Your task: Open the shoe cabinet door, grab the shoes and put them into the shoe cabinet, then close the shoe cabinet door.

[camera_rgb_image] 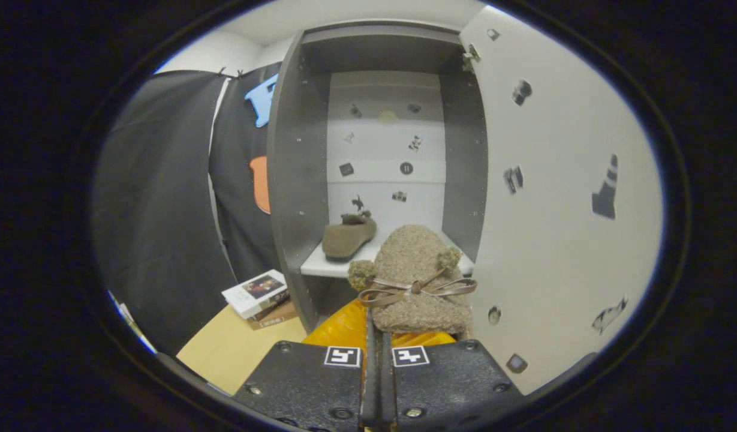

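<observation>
My gripper (377,336) is shut on a fuzzy brown shoe (417,279) with pompoms and a ribbon bow, held toe-forward just ahead of the fingers. Straight beyond stands the grey shoe cabinet (296,180), its inside open. A second brown shoe (348,235) lies on the cabinet's white shelf (320,266), toward the left. The white cabinet door (554,198) is swung wide open to the right of the held shoe, with small stickers on it.
A yellow-orange object (344,327) lies below the held shoe at the cabinet's base. A small stack of books (260,297) rests on the pale wooden surface (236,354) left of the cabinet. Black cloth wall hangs behind on the left.
</observation>
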`<state>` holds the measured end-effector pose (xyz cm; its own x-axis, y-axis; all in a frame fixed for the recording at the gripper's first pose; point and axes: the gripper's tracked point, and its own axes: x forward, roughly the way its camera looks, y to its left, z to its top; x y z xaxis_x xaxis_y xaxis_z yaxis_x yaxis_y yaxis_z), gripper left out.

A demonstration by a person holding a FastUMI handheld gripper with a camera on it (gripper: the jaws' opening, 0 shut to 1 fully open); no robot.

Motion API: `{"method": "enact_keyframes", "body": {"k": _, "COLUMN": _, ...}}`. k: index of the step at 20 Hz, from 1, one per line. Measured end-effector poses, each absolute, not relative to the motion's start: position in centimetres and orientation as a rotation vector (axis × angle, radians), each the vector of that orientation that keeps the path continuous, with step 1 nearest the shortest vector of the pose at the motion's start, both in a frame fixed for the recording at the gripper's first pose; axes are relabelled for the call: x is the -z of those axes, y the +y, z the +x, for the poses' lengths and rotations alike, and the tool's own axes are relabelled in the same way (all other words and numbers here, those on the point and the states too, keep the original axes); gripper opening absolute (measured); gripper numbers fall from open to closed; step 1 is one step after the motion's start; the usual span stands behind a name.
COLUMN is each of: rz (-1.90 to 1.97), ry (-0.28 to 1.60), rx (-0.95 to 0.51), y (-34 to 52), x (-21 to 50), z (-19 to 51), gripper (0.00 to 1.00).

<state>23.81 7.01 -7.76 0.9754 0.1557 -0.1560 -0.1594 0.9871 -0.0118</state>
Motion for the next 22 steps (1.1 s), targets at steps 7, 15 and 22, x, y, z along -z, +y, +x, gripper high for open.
{"method": "enact_keyframes", "body": {"k": 7, "rz": -0.033, "ry": 0.077, "rx": -0.181, "y": 7.8, "x": 0.8, "z": 34.6, "gripper": 0.06}}
{"method": "enact_keyframes", "body": {"k": 15, "rz": -0.067, "ry": 0.145, "rx": -0.159, "y": 9.0, "x": 2.3, "z": 47.0, "gripper": 0.06}}
{"method": "enact_keyframes", "body": {"k": 22, "rz": -0.031, "ry": 0.314, "rx": -0.116, "y": 8.4, "x": 7.5, "z": 52.9, "gripper": 0.06}}
